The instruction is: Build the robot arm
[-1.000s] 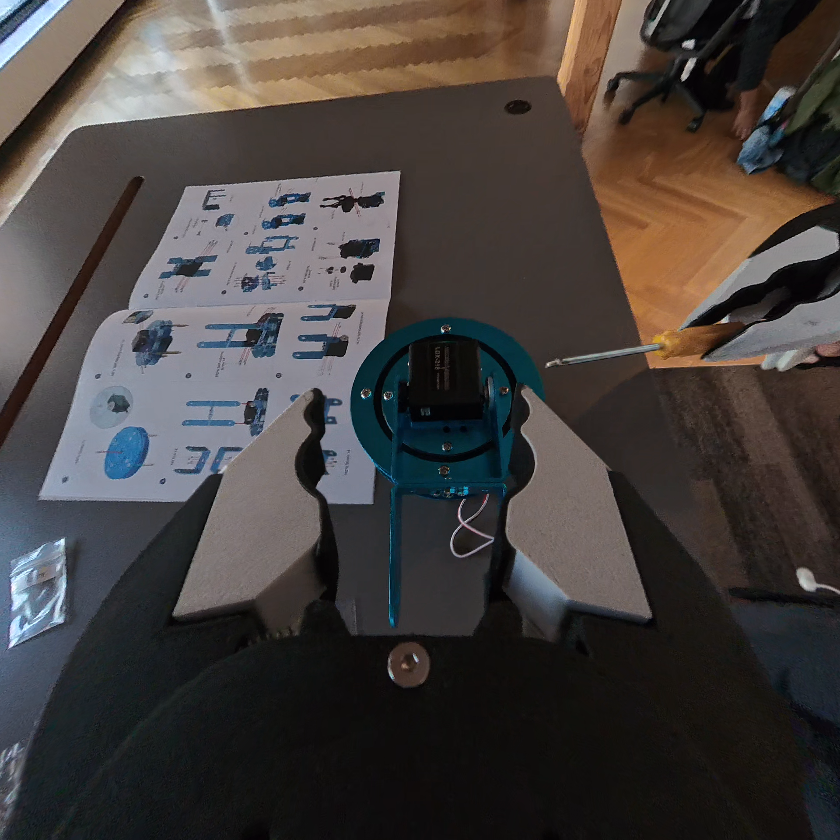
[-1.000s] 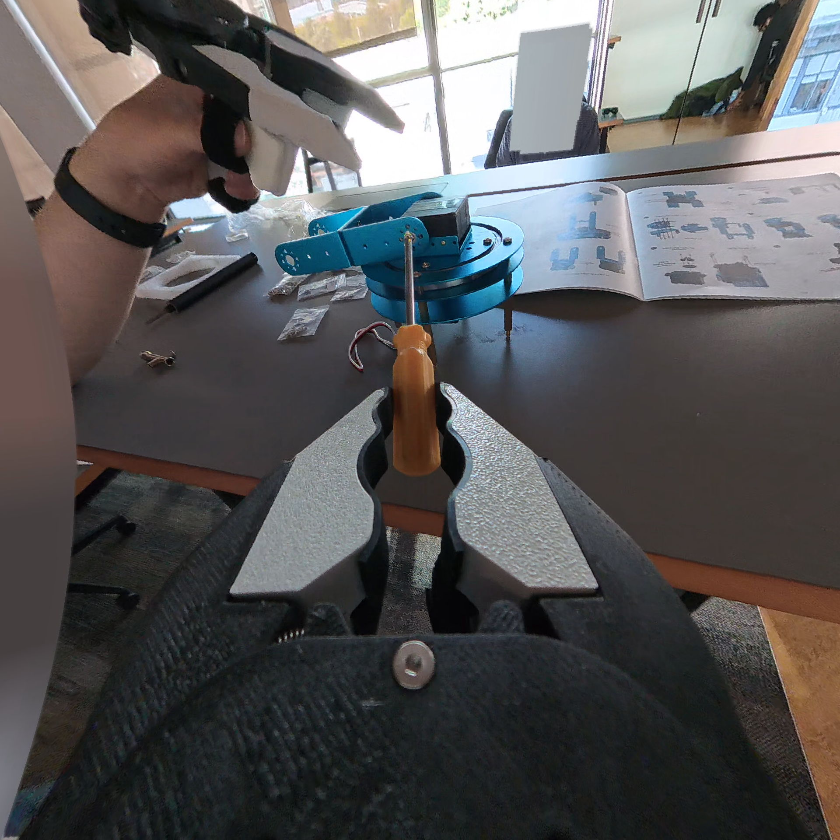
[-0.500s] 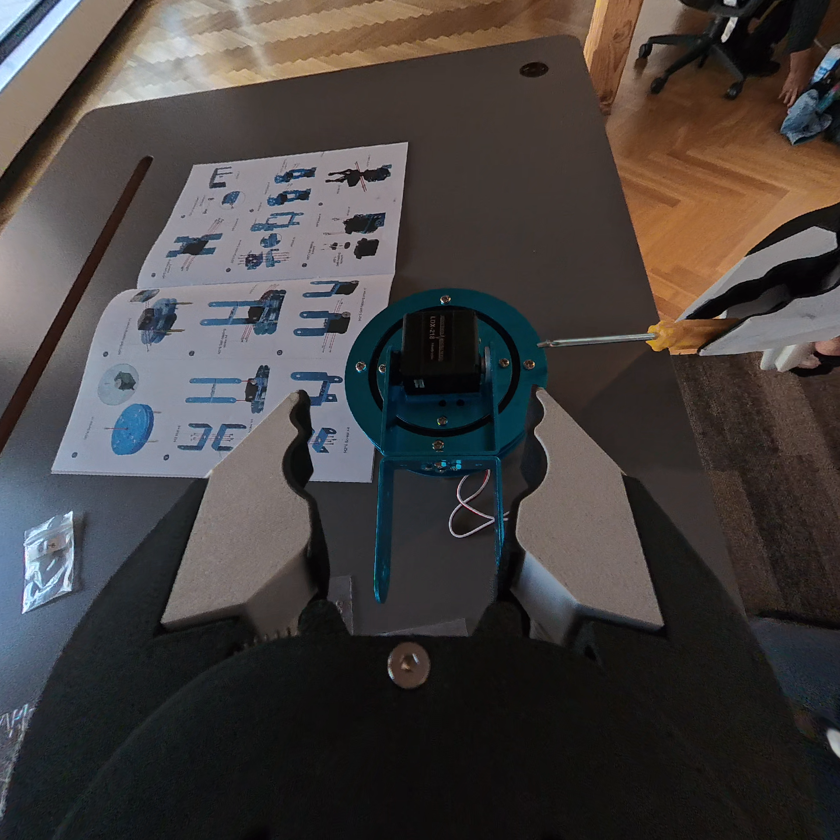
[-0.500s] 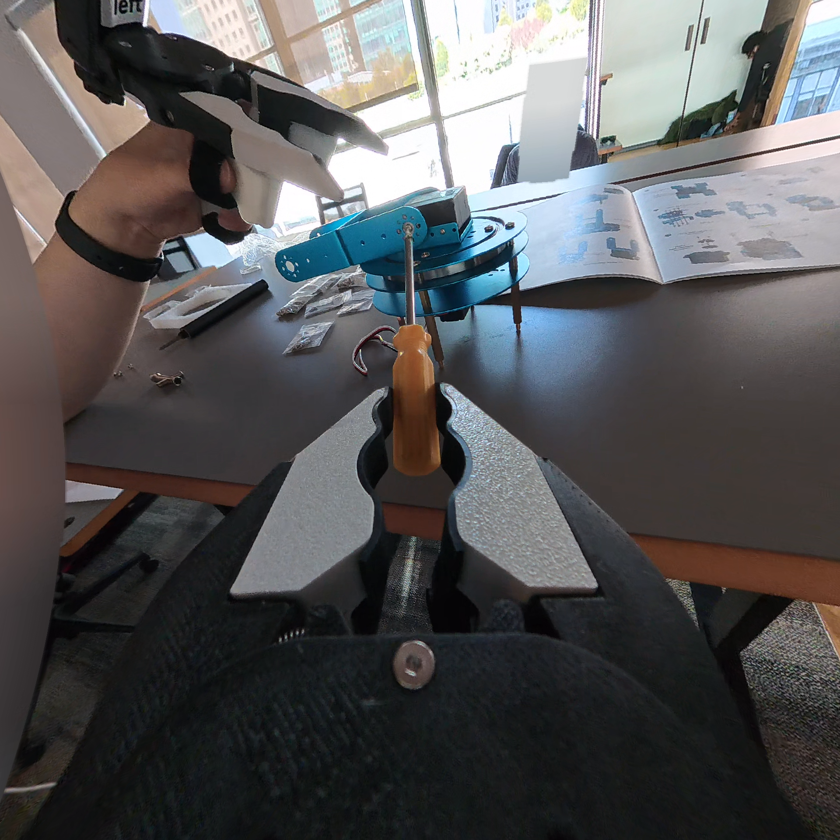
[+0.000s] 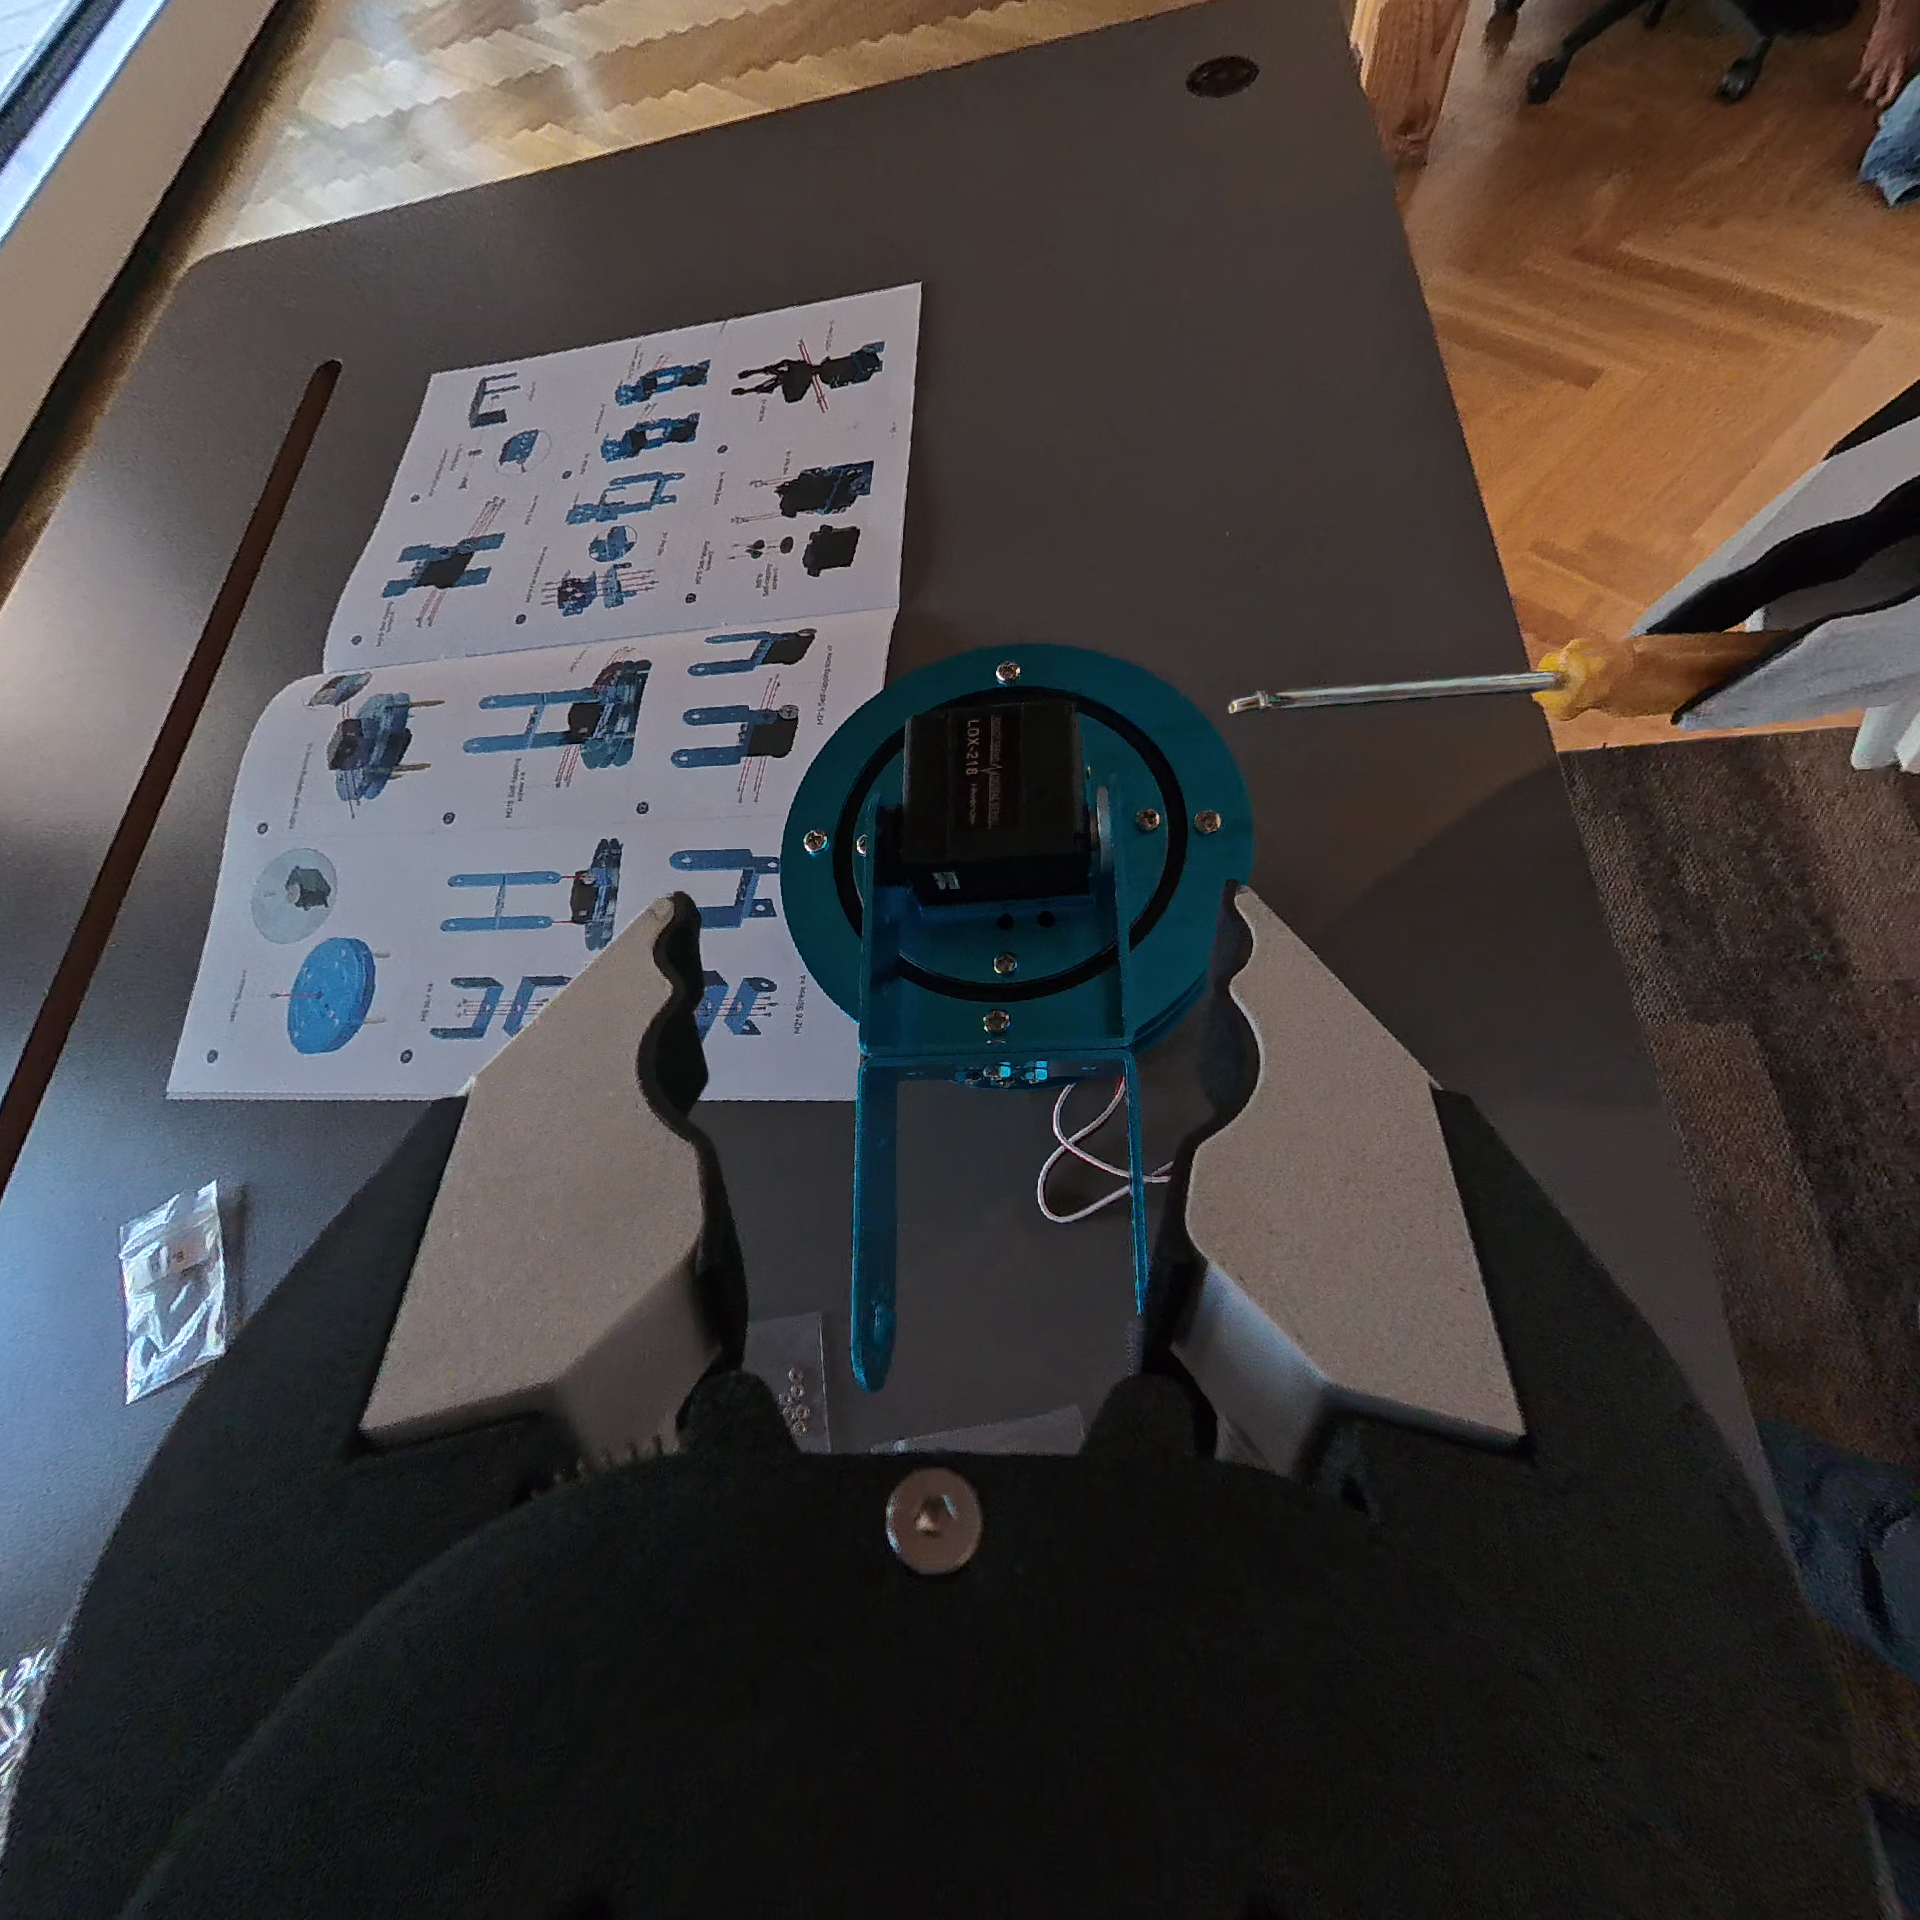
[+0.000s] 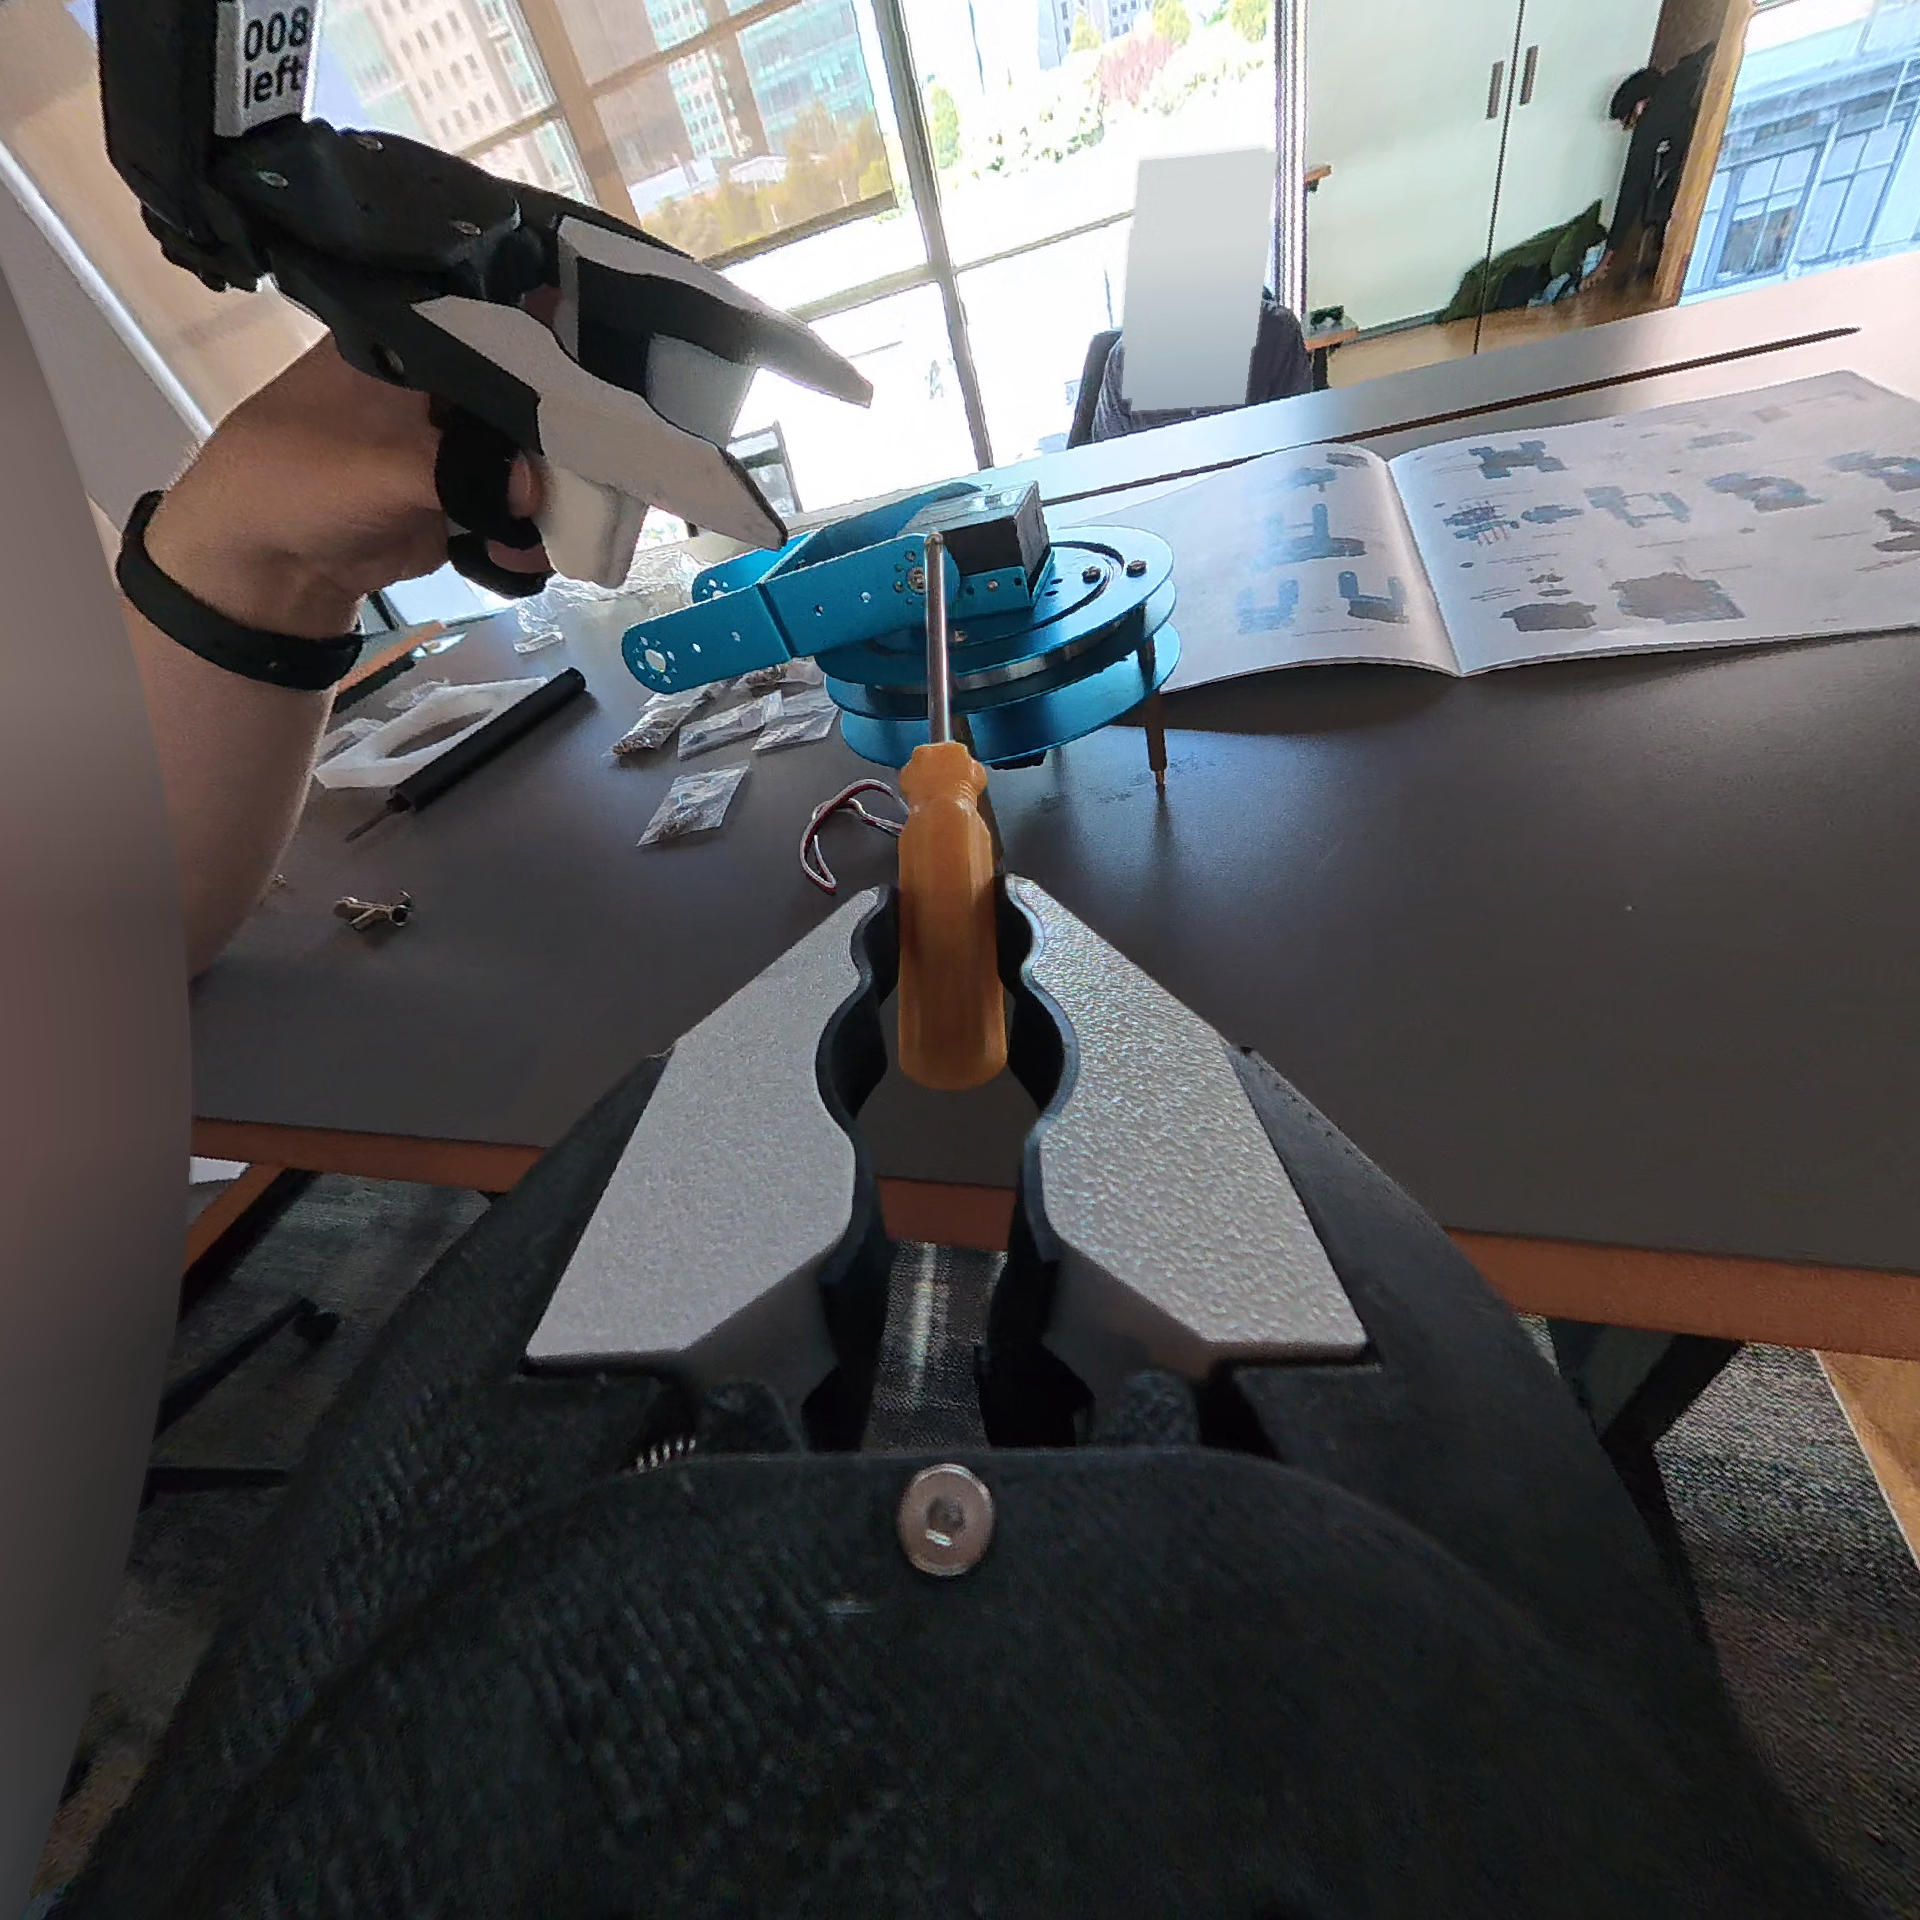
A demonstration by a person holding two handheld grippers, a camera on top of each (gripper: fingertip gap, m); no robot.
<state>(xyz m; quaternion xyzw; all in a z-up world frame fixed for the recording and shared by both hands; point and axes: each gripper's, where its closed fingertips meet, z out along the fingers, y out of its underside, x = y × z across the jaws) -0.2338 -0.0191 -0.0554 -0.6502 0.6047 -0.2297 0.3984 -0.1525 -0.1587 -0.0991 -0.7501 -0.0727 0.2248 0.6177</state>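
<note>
Right wrist view: right gripper (image 6: 951,914) clamps the amber-handled screwdriver (image 6: 948,935), tip near the blue round metal servo assembly (image 5: 1013,862) on the bench (image 5: 1195,364); keep it level. Left gripper (image 5: 956,914) hovers above, fingers spread, empty.

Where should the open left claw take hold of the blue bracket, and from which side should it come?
Probably at the two long arms of the blue bracket, which stick out past the round base with nothing beneath. The left claw is open above them and could come down from above, one finger outside each arm, clear of the servo and the wire.
</note>
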